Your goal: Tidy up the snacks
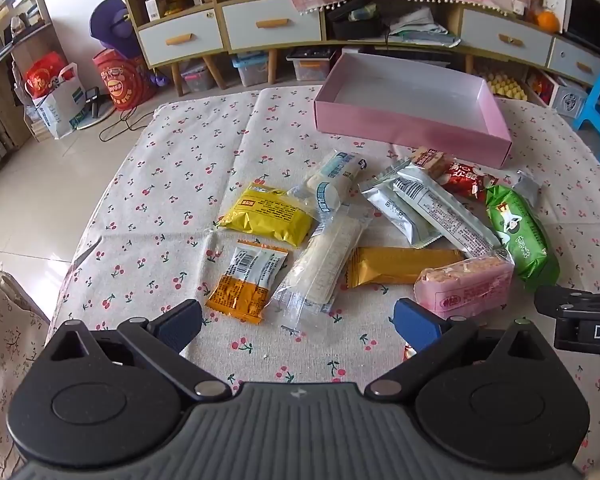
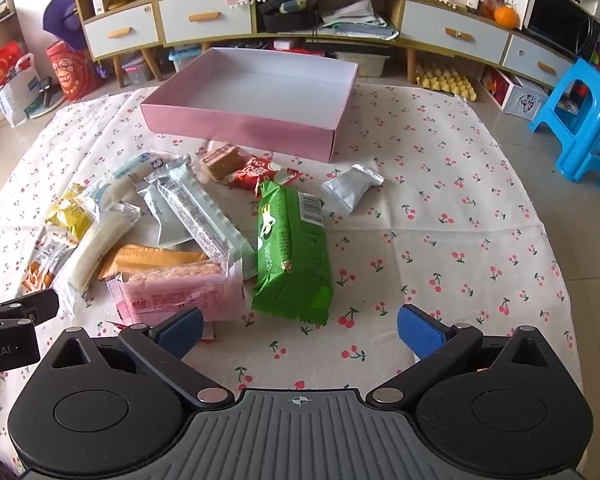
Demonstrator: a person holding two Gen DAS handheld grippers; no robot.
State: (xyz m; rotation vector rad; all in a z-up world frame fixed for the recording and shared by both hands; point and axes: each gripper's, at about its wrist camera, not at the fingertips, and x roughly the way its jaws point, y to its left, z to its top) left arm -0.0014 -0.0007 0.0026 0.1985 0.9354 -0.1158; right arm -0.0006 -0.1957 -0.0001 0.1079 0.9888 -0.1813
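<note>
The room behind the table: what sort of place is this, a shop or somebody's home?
Most likely a home living room: a long sideboard with drawers and cluttered shelves, a microwave with oranges beside it, and a cherry-print tablecloth.

A white cloth [image 2: 440, 200] is showing a red cherry print. The box [image 2: 236, 130] is showing pink outside, white inside. Packets are lying in green [image 2: 296, 256], pink [image 2: 180, 292], yellow [image 1: 268, 216], orange [image 1: 400, 266], red [image 2: 264, 174] and silver [image 2: 352, 188]. The pads [image 2: 420, 330] are showing blue.
</note>
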